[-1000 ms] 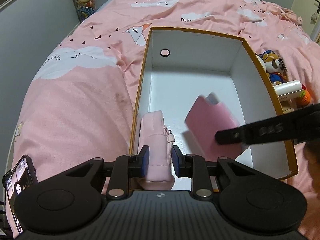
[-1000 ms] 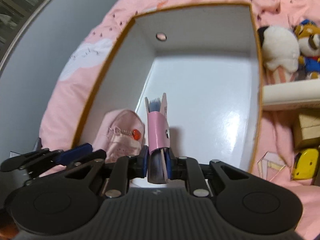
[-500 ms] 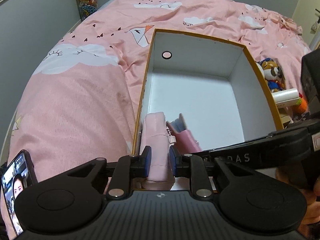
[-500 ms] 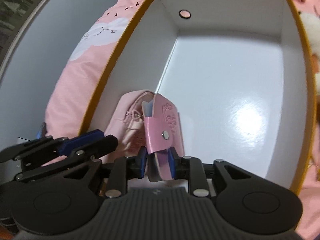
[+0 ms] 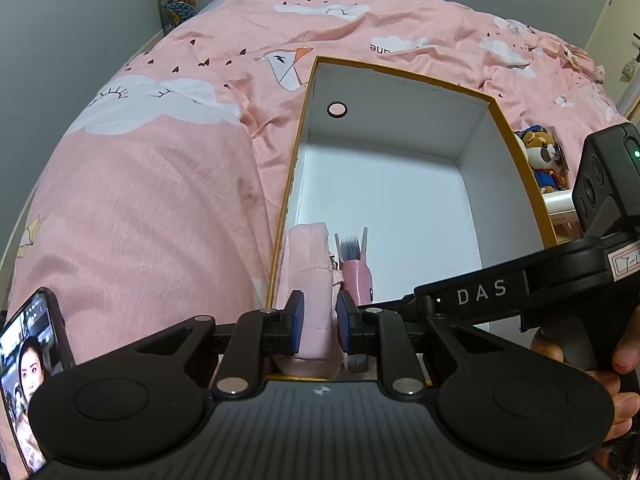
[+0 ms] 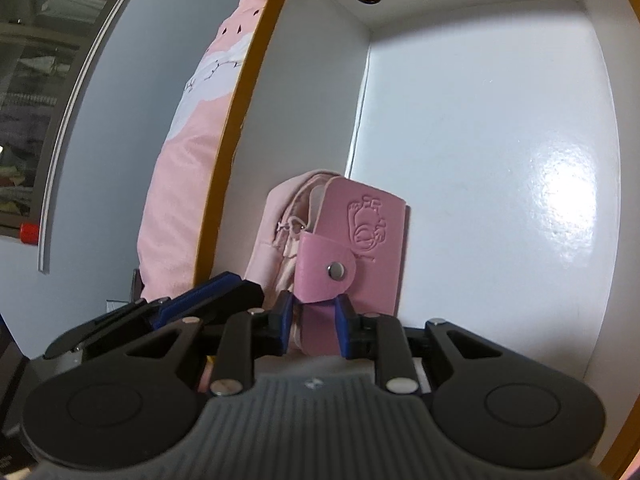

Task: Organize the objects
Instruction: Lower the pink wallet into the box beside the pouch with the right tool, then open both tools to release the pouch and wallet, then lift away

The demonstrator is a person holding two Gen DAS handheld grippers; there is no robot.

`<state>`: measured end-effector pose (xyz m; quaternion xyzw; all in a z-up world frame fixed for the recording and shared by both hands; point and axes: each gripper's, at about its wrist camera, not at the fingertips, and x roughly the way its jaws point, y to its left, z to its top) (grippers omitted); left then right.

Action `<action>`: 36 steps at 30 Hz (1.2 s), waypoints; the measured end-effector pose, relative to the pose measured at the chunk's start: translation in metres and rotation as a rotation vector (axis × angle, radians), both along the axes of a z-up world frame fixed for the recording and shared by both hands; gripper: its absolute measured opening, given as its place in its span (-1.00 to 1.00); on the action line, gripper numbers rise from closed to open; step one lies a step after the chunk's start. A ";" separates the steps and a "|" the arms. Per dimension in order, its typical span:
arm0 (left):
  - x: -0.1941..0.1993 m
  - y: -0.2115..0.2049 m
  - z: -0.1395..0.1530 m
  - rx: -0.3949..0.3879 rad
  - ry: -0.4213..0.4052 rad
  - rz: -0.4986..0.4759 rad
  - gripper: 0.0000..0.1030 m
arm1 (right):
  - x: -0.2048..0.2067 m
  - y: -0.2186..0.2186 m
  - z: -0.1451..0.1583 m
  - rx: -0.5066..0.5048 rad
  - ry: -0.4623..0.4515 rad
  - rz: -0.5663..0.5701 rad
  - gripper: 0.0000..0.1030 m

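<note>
A white box with an orange rim [image 5: 516,136] lies open on the pink bed. My left gripper [image 5: 318,322] is shut on a pale pink fabric pouch [image 5: 310,276], held upright against the box's near left wall. My right gripper [image 6: 314,322] is shut on a pink card holder [image 6: 360,236] with a snap flap, standing it upright right beside the pouch [image 6: 280,216]. The card holder shows in the left wrist view [image 5: 356,276] with blue-grey cards sticking out of its top. The right gripper's body crosses the left wrist view [image 5: 500,292].
Plush toys [image 5: 544,160] and a white roll [image 5: 560,202] lie on the bed to the right of the box. A phone [image 5: 28,368] lies at the near left. A grey wall [image 5: 60,32] runs along the bed's left side. The box floor [image 6: 480,160] is bare further in.
My right gripper has carried the card holder from mid-box down and left until it stands against the pouch. The left gripper has kept its hold on the pouch.
</note>
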<state>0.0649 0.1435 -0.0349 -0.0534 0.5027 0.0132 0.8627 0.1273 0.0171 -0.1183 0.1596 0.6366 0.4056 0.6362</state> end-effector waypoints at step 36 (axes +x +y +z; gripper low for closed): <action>-0.009 0.003 0.021 -0.111 -0.109 0.069 -0.52 | -0.014 -0.021 0.041 -0.039 -0.269 0.034 -0.47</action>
